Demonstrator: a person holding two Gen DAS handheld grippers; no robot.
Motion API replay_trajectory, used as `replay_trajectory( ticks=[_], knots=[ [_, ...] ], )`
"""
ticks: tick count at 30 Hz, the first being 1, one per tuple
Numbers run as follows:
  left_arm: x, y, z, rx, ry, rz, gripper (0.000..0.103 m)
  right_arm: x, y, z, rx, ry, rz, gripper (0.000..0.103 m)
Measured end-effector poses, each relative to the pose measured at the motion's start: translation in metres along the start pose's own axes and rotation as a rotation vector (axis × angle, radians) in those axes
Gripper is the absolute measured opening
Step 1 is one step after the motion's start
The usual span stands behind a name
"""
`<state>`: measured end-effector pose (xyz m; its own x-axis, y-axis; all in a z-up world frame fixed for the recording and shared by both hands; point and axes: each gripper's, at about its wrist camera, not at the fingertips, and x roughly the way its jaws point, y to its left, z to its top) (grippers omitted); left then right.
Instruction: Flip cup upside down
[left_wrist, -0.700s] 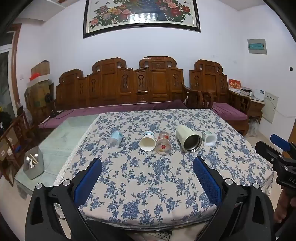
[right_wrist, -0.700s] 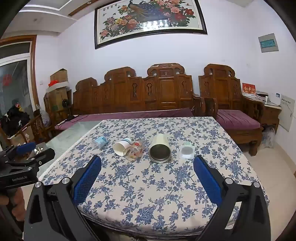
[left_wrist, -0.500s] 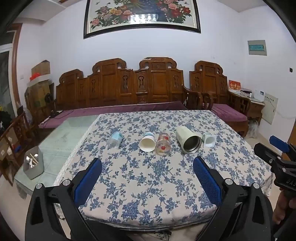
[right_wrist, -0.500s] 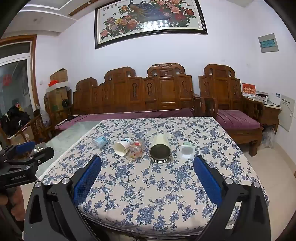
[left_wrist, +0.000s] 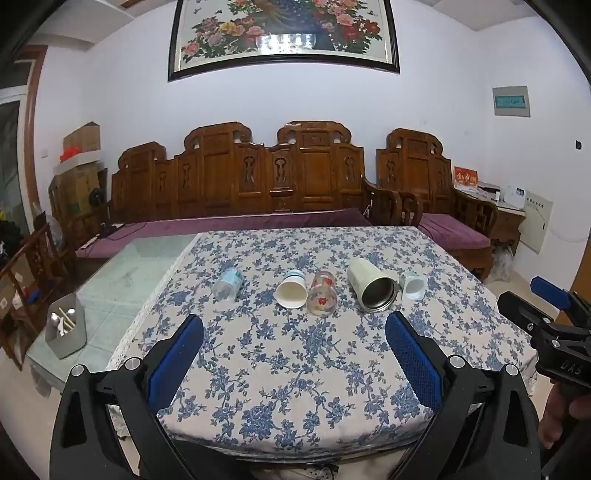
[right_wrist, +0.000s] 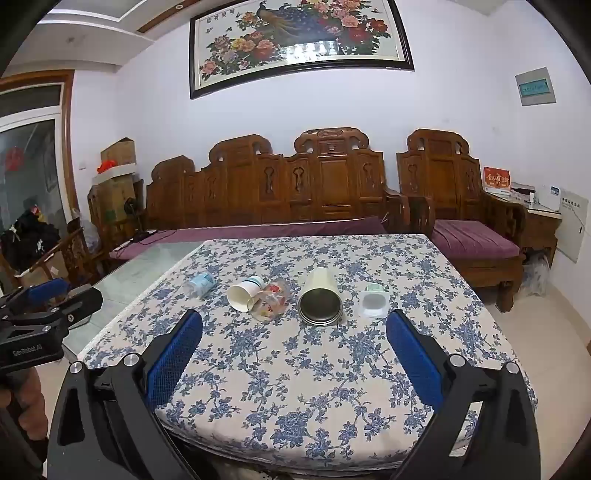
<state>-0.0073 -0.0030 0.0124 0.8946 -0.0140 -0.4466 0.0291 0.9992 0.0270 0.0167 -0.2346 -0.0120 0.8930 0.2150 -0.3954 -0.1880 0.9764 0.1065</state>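
Only leftward, a grey utensil holder (left_wrist: 65, 328); both grippers' jaws spread wide, empty.

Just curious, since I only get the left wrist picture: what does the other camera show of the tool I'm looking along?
Observer: The right wrist view shows the left tool from the side, held in the air and touching nothing.
Operator: Who holds it?
Observer: A hand grips its handle from below.
Operator: And the big cream cup?
Observer: In that view the cream cup lies on its side with its metal-lined mouth aimed almost straight at the camera.
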Motion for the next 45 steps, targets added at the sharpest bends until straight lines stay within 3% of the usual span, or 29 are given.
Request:
replay_trajectory(
  ticks=[45],
  knots=[
    [-0.0050, 0.0011, 0.0006, -0.005, -0.013, -0.008, 0.095, -0.0047, 0.0039, 0.0010, 0.005, -0.007, 0.004, 0.100]
  ],
)
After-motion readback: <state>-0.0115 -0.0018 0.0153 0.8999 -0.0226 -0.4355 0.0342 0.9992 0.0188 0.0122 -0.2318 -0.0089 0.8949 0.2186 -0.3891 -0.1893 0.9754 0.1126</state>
